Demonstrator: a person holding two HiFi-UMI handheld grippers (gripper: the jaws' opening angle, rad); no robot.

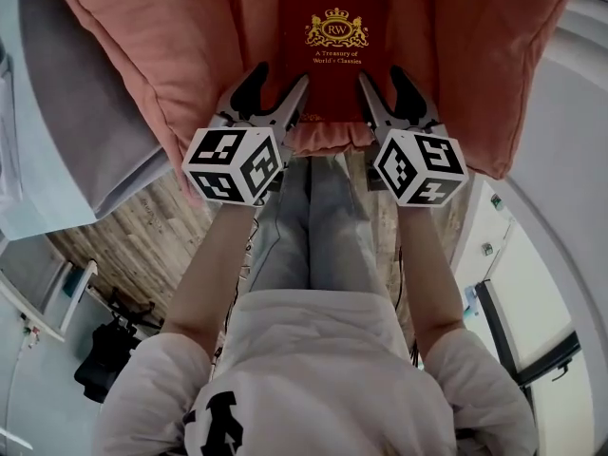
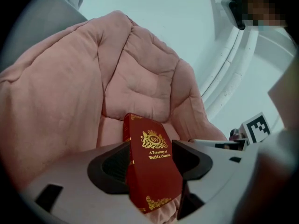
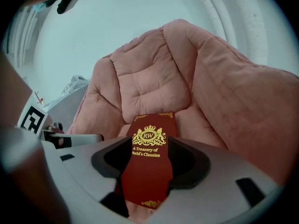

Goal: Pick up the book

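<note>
A dark red book [image 1: 334,46] with a gold crest and title lies face up on the seat of a pink cushioned armchair [image 1: 152,46]. My left gripper [image 1: 281,74] hovers at the book's near left corner, and my right gripper [image 1: 380,74] at its near right corner. On both, the jaws are spread wide and straddle a side edge of the book without pressing on it. In the left gripper view the book [image 2: 149,148] shows in the gap of the left gripper [image 2: 150,164]. In the right gripper view the book [image 3: 148,143] fills the gap of the right gripper [image 3: 147,164].
The armchair's thick pink back [image 2: 135,78] and arms [image 3: 243,106] rise around the seat. The person's legs in jeans [image 1: 309,226] stand close before its front edge on a wooden floor [image 1: 142,226]. A grey padded surface [image 1: 57,112] lies at the left.
</note>
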